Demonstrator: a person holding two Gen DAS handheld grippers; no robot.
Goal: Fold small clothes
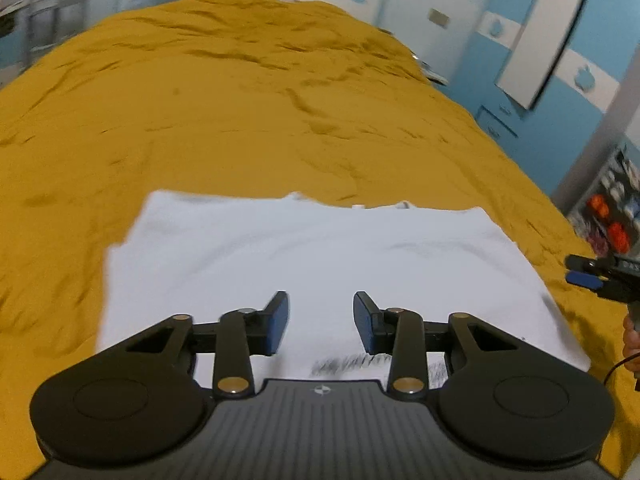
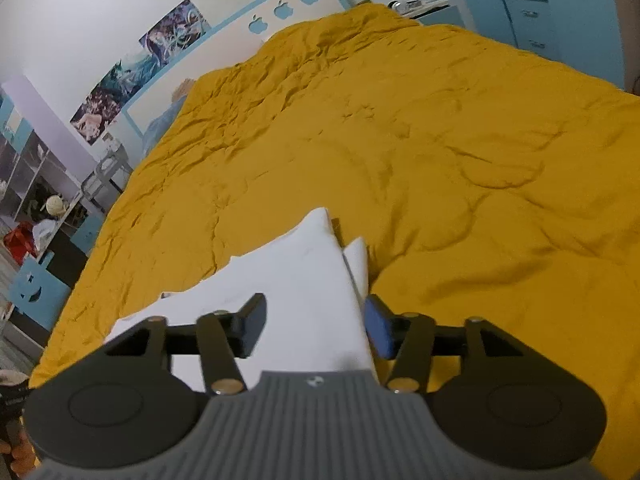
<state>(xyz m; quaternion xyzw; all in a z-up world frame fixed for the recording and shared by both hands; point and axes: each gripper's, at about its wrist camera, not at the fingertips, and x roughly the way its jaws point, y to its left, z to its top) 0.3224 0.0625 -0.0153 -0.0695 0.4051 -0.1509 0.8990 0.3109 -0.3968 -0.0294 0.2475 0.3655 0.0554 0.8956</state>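
A white garment (image 1: 304, 264) lies folded flat on the mustard-yellow bedspread (image 1: 240, 112), with a dark printed band near its front edge. My left gripper (image 1: 321, 322) is open and empty, hovering over the garment's near middle. My right gripper (image 2: 316, 326) is open over the garment's right edge (image 2: 304, 280), its jaws standing either side of the fabric without closing on it. In the left wrist view the right gripper (image 1: 588, 274) shows at the far right, beside the garment's right side.
The yellow bedspread (image 2: 400, 152) stretches far ahead and to both sides. A white and blue headboard (image 2: 280, 12) stands at the far end. Blue cupboards (image 1: 560, 80) stand to the right, and shelves with toys (image 2: 36, 208) to the left.
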